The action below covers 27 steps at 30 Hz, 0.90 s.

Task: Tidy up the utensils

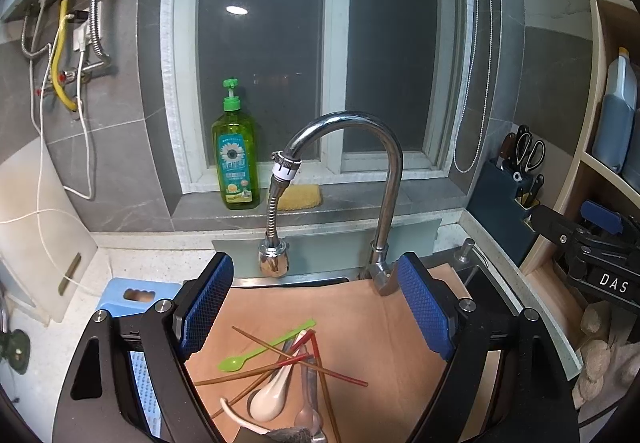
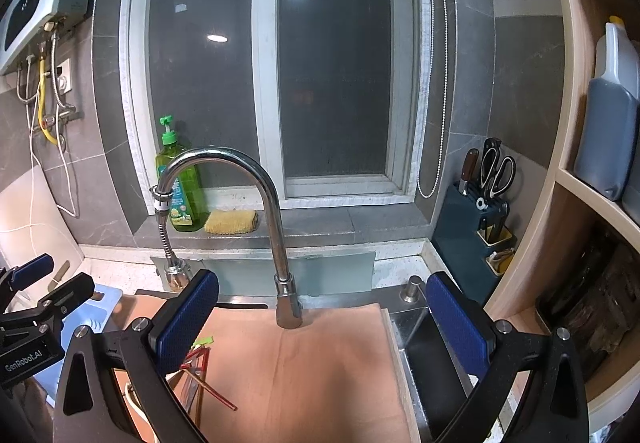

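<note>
Two grippers, left gripper (image 1: pixel 316 307) and right gripper (image 2: pixel 322 317), hover with jaws apart and empty, seemingly poised to sort the tangled pile of chopsticks and spoons (image 1: pixel 286 371) at the left camera's six o'clock on the tan wooden board (image 1: pixel 372 327).

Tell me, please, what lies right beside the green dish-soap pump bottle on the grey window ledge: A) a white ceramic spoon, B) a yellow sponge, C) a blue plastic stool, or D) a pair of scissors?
B: the yellow sponge lies flat on the grey window ledge just right of the green dish-soap pump bottle, behind the curved chrome faucet.
</note>
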Tool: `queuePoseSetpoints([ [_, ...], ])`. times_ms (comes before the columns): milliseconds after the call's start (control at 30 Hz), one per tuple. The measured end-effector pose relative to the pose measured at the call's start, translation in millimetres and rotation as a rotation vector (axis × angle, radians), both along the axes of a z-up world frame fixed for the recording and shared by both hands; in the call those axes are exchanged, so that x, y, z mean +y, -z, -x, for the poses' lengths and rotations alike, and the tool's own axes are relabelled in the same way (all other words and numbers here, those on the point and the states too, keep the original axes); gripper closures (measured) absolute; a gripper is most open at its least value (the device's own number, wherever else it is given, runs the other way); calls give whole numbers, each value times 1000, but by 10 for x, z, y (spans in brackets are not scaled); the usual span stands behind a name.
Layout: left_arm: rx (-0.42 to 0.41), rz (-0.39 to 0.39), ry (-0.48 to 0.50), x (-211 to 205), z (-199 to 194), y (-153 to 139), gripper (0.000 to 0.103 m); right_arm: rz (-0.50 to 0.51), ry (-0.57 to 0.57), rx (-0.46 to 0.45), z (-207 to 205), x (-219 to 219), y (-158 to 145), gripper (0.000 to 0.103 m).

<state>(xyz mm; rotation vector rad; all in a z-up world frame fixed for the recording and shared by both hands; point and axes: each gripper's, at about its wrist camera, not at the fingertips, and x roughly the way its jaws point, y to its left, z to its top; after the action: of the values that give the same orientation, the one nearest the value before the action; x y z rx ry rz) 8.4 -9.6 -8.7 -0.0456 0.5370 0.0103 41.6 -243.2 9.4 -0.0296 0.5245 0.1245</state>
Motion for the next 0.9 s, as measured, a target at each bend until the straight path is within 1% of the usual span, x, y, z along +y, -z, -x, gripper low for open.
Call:
queuePoseSetpoints([
  [900,7,-3,5,11,-84,14,19,0,0,3,-65,15,2,1],
])
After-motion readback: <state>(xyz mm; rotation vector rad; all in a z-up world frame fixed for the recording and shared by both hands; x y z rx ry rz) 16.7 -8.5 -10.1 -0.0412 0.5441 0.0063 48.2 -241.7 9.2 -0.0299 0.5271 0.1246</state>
